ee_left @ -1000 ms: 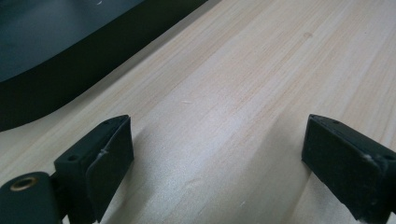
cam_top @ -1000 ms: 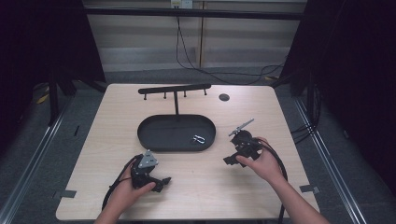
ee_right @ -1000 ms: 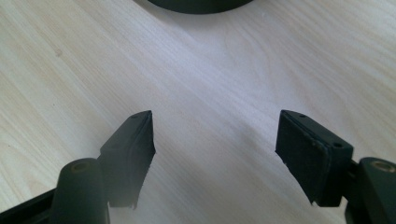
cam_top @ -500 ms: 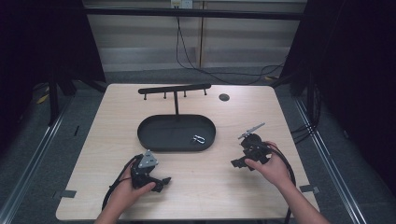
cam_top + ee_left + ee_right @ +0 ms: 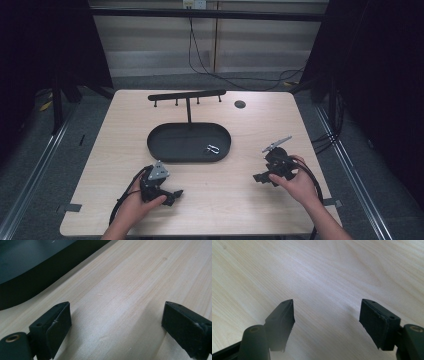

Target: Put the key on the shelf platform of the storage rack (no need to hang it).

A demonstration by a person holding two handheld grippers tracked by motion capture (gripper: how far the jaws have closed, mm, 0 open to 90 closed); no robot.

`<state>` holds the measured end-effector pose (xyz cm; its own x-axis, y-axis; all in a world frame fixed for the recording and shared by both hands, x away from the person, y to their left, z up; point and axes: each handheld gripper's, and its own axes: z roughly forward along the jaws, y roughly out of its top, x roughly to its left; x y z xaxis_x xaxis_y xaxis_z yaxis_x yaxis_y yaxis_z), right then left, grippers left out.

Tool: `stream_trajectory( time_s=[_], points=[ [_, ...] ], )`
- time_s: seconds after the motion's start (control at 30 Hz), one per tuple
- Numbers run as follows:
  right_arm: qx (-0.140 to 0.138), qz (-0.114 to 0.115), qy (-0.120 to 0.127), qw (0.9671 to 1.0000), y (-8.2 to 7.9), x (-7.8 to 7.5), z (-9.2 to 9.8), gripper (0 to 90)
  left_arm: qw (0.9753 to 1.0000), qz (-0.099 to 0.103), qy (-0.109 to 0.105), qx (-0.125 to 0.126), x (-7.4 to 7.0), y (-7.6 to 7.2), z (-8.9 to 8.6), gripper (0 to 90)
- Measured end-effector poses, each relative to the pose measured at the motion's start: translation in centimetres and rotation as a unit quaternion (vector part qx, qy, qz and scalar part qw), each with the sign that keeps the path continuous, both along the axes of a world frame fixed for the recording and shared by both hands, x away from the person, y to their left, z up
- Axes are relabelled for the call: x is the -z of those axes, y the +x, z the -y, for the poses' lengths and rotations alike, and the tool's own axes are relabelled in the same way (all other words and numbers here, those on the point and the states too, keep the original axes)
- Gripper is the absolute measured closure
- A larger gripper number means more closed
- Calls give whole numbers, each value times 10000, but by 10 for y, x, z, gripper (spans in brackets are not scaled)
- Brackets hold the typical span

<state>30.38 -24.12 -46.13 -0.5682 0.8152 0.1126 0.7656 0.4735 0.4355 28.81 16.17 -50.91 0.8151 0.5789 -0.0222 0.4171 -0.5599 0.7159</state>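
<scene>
Both tongs rest low on the counter (image 5: 225, 200) near the black tray (image 5: 170, 147), the left tongs (image 5: 172, 196) just in front of its near left rim and the right tongs (image 5: 261, 178) off its right end, each spread wide and holding nothing, while a small metal clip (image 5: 213, 149) lies inside the tray's right part.

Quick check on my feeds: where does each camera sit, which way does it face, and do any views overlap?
High view: above the near side, looking forward and down on the table; both forearms, left gripper and right gripper show.
Left gripper view: rides the left gripper, looks along its open jaws at wood and the black tray.
Right gripper view: looks along its open jaws at bare wood.
Shared: the tray, in the high and left gripper views.
</scene>
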Motion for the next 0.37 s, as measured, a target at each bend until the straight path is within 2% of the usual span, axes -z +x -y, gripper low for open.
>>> stream_trajectory(
  time_s=[0.2, 0.27, 0.37],
  points=[
    [41, -15, -4, 10000, -3, 3, 1, 283, 10000, 1, 5, 3, 0, 0, 0, 87],
    [-22, -31, -46, 10000, -2, 5, 1, 283, 10000, -5, -3, -1, 0, 0, 0, 87],
    [-12, -10, -41, 10000, -1, 4, -5, 292, 10000, -10, 3, -12, 0, 0, 0, 87]
  ],
)
